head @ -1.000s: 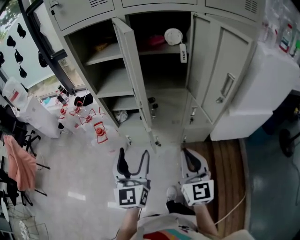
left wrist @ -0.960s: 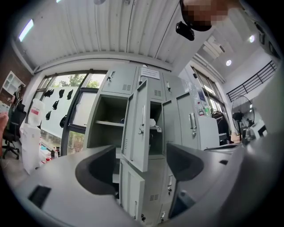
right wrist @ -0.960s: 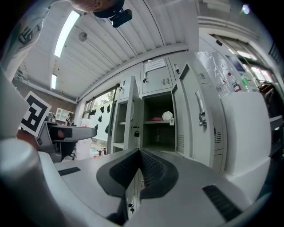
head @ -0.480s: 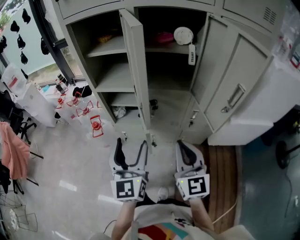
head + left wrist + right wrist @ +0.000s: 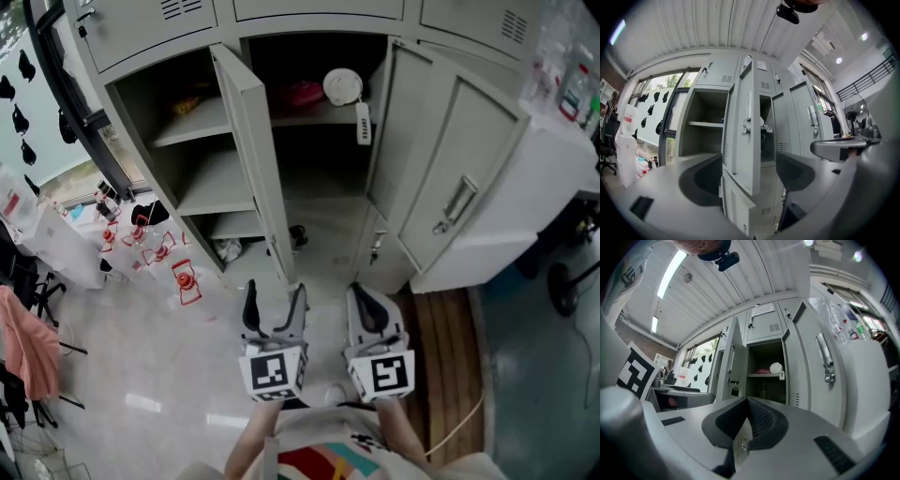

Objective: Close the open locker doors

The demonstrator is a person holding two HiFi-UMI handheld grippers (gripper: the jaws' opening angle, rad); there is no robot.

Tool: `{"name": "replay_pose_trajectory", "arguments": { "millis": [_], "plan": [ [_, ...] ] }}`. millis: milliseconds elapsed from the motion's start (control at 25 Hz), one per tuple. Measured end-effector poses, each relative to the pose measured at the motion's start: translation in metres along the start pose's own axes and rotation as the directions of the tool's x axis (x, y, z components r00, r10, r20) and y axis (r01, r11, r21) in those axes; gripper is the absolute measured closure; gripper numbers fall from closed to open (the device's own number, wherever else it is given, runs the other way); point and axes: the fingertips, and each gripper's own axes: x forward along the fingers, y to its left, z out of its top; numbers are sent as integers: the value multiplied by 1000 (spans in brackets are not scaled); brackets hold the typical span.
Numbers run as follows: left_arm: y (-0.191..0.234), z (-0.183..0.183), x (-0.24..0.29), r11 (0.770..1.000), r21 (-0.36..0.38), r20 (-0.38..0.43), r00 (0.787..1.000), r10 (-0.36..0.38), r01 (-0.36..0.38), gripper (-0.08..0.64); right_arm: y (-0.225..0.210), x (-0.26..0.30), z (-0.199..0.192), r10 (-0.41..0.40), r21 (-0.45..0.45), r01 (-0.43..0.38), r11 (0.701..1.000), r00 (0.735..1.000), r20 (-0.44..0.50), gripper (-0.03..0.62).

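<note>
Pale glossy floor [image 5: 159,375] before a bank of grey lockers [image 5: 309,9], window [image 5: 37,122] at far left, white cabinet [image 5: 534,178] at far right. Two tall doors standing wide open: left door [image 5: 248,159] swung out edge-on toward the head camera, right door [image 5: 450,178] swung out to the right, handle showing. Between them an open compartment, its shelf [image 5: 309,117] bearing a round white object [image 5: 343,86] and something pink [image 5: 305,94], a white tag [image 5: 363,122] hanging at the shelf edge. Small red-and-white items [image 5: 186,279] on the floor near the window. Left gripper [image 5: 274,302] low in front of the left door's foot, jaws spread wide and empty; in the left gripper view [image 5: 747,176] that door's edge [image 5: 745,136] lined up between them, beyond the tips, not gripped. Right gripper [image 5: 361,298] just beside it, well short of the right door, jaws pressed together on nothing [image 5: 746,404]
</note>
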Motion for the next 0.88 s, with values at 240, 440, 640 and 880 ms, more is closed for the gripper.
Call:
{"name": "replay_pose_trajectory", "arguments": {
  "millis": [240,440,640,880],
  "plan": [
    [4,2,20,999,-31,-8,1000,14,-14,224,-11,0,-5,-19,-10,19,1000,1000,-19,588],
    [8,6,33,1000,-19,-3,1000,20,-20,224,-11,-3,-6,11,-34,-12,999,1000,-13,588],
    [5,3,39,1000,-17,-28,999,18,-18,224,-6,-3,-4,45,-36,-46,998,999,-19,588],
    [8,6,42,999,-19,-29,999,40,-40,224,-3,0,1,69,-47,-70,996,998,-6,588]
  ]
}}
